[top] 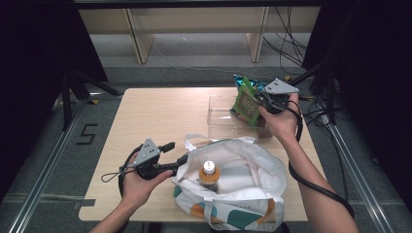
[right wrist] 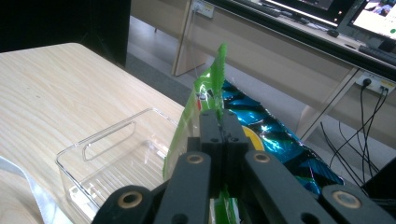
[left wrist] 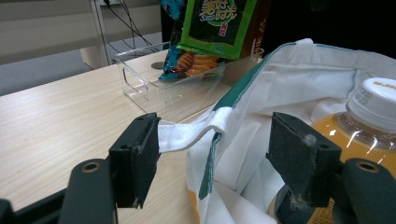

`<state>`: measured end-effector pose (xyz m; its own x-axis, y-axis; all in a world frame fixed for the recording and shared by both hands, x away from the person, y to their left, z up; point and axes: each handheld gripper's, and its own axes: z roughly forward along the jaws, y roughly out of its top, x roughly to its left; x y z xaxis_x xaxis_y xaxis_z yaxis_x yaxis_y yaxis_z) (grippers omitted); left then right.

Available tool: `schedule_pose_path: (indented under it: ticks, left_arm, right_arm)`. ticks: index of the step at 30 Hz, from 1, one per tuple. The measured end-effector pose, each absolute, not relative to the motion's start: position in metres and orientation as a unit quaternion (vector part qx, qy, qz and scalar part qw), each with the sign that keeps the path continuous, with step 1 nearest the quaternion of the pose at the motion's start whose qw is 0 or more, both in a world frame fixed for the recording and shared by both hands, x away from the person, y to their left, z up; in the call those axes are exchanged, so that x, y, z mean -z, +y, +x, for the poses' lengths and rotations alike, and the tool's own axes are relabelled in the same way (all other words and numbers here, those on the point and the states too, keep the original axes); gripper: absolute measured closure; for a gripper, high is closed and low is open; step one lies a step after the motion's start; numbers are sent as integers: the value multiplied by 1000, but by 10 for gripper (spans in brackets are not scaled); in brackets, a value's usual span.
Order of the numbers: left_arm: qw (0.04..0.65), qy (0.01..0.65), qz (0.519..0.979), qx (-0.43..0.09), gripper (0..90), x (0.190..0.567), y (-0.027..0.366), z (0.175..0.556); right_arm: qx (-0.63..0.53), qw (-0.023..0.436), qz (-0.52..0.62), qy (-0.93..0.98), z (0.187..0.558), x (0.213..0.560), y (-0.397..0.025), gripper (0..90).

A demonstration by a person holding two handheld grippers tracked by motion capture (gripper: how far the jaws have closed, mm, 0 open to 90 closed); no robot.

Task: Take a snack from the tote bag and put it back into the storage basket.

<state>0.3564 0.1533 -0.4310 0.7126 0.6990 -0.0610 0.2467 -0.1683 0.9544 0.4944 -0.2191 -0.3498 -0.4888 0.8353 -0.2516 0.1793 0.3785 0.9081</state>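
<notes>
Green, crinkly snack bag (top: 246, 103) hangs pinched at its edge in my right gripper (top: 266, 101), just above the clear bin (top: 218, 121). Light and slippery, I judge. My left gripper (top: 180, 158) gapes around the tote bag (top: 252, 165) strap beside that bin.

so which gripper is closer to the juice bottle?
Left. The left gripper sits open at the tote bag rim beside the juice bottle; the right gripper is over the clear bin, pinching the green snack bag.
</notes>
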Motion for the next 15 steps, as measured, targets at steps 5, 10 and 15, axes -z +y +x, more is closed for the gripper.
schedule_pose_path:
  ticks: [5, 10, 15]
  left_arm:
    - [559, 321, 737, -202, 331, 431, 153, 357]
    - [559, 322, 737, -202, 332, 431, 154, 357]
    - [564, 320, 735, -200, 331, 431, 154, 357]
  right_arm:
    - [-438, 384, 335, 741, 497, 346, -218, 900]
    - [-438, 377, 337, 743, 498, 348, -217, 900]
    - [-434, 380, 339, 743, 500, 352, -217, 900]
